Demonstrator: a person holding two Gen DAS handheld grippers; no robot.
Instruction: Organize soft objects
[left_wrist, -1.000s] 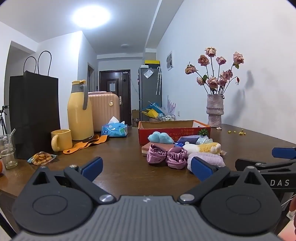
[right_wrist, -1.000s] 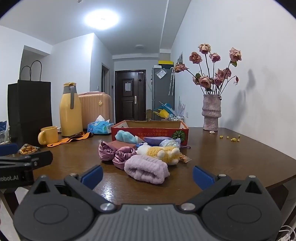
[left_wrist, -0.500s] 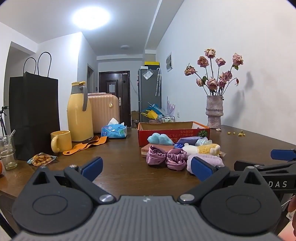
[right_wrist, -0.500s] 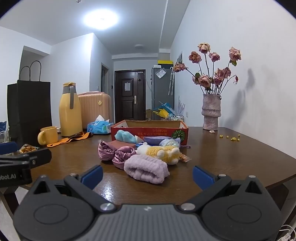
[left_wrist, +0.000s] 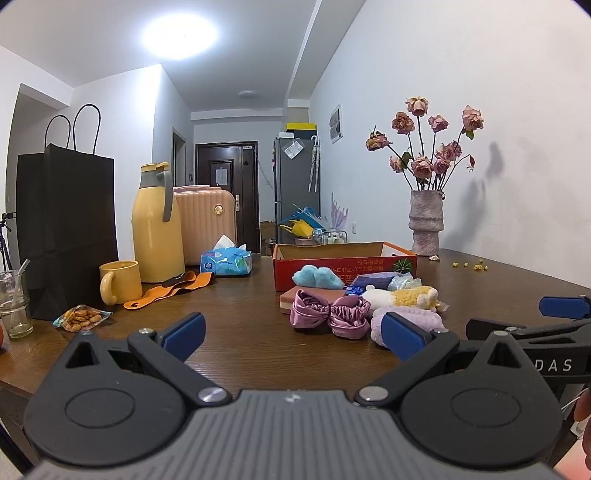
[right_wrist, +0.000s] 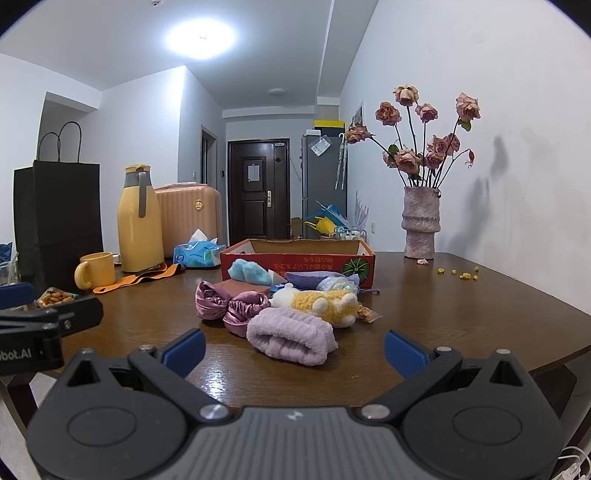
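Observation:
A heap of soft items lies on the brown table in front of a red cardboard box (right_wrist: 295, 258) (left_wrist: 343, 264). Nearest is a rolled lilac fluffy headband (right_wrist: 290, 336) (left_wrist: 424, 319). Behind it lie a pink satin scrunchie bow (right_wrist: 229, 304) (left_wrist: 328, 314), a yellow-and-white plush toy (right_wrist: 321, 301) (left_wrist: 402, 297) and a pale blue fluffy piece (right_wrist: 249, 271) (left_wrist: 317, 277). My right gripper (right_wrist: 293, 350) is open, a short way in front of the headband. My left gripper (left_wrist: 291, 338) is open, low over bare table left of the heap. Neither holds anything.
On the left stand a black paper bag (left_wrist: 66, 229), a yellow jug (left_wrist: 157, 225), a yellow mug (left_wrist: 118, 280), an orange strap (left_wrist: 170, 291), a snack packet (left_wrist: 79, 317), a glass (left_wrist: 13, 302) and a tissue pack (left_wrist: 225, 260). A vase of dried roses (right_wrist: 419, 221) is at the back right.
Both grippers have barely shifted; the views have risen very slightly. Nothing on the table has moved.

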